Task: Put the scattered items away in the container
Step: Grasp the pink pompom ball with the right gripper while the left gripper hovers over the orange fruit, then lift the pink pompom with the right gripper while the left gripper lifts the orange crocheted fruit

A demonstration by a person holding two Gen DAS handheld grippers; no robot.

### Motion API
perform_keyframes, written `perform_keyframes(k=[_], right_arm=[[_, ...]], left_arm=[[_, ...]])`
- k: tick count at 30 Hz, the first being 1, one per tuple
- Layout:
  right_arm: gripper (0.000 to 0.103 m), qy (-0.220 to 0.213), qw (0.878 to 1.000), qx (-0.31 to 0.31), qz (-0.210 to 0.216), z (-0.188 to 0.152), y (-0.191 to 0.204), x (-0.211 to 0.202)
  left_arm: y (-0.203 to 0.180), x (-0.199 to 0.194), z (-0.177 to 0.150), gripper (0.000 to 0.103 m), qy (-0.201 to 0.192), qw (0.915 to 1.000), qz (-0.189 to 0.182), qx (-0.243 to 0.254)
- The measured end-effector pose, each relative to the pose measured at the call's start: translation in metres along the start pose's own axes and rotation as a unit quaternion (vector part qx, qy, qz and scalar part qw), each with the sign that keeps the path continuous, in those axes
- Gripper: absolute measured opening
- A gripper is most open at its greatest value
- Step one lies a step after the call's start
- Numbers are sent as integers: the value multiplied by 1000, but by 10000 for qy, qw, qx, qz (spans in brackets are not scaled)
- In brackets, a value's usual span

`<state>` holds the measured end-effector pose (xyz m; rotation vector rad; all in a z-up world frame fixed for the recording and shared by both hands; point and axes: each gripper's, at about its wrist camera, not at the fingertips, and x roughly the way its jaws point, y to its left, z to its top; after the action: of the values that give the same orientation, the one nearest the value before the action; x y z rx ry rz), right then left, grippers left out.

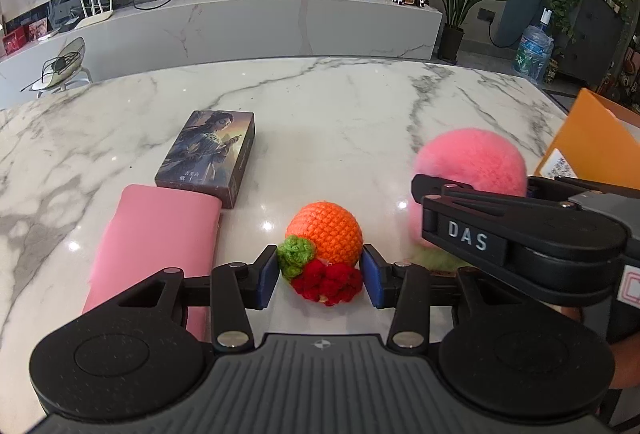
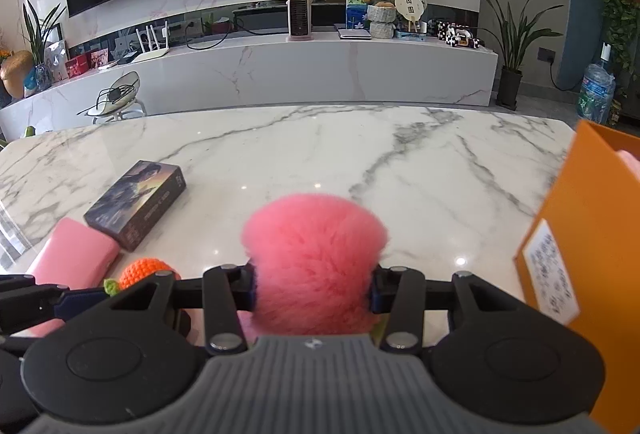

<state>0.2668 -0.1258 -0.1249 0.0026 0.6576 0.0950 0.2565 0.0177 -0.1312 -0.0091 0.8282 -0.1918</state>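
My right gripper point(image 2: 312, 292) is clamped on the pompom point(image 2: 314, 258); my left gripper point(image 1: 320, 274) hugs the crochet fruit point(image 1: 326, 238), contact uncertain; the book point(image 1: 208, 153) and pink case point(image 1: 156, 238) at ten o'clock wait on the table point(image 1: 340, 105); the box point(image 2: 592, 234) at three o'clock seems to hold one pink thing.

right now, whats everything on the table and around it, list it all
crochet fruit: one, orange with green and red bits, near table edge, between left tool pads
fluffy ball: one, pink, right of the crochet fruit, squeezed by right tool
card box: one, dark illustrated, left of centre
pink case: one, flat, touching the card box's near end
orange box: one, right edge, white label
table: one, white marble
left tool: black, blue pads
right tool: black, blue pads
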Motion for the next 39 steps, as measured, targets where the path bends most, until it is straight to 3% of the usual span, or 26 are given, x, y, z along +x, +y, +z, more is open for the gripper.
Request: perform_keyframes(k=[15,17,18,19,20,26,33,36,38,39], right_arm=[[46,-489,9986,169,-78,1,-10,-106],[43,-600,9979,225,-91,2,-14,-122],[31,-649,9975,243,-109,2,-17,-129],[13,-692,9972,250,-131,2,-19,-136],[8,-726,9969,264,-150,3,-21,-143],[8,-721,9965,351,-232,-3,-35,-161],[17,-509,9974,462,-207,-33,-46,-167],[45,-569,9975,393,-157,-46,-41,-165],[52,-673,9972,304,-105,-52,-36,-163],[63,-736,9969,256,-115,-55,-33,-162]], left_arm=[[-33,-92,-1,51,-570,9981,-97,203],[-41,-104,0,51,-691,9971,-138,272],[-46,-109,1,51,-747,9966,-162,308],[-51,-114,1,51,-799,9960,-179,351],[-55,-119,1,51,-842,9955,-190,402],[-66,-131,-8,51,-866,9949,-136,503],[-56,-125,-29,51,-605,9970,3,485],[-51,-119,-37,51,-488,9978,24,445],[-49,-116,-40,51,-450,9981,21,414],[-47,-114,-41,51,-435,9983,21,394]])
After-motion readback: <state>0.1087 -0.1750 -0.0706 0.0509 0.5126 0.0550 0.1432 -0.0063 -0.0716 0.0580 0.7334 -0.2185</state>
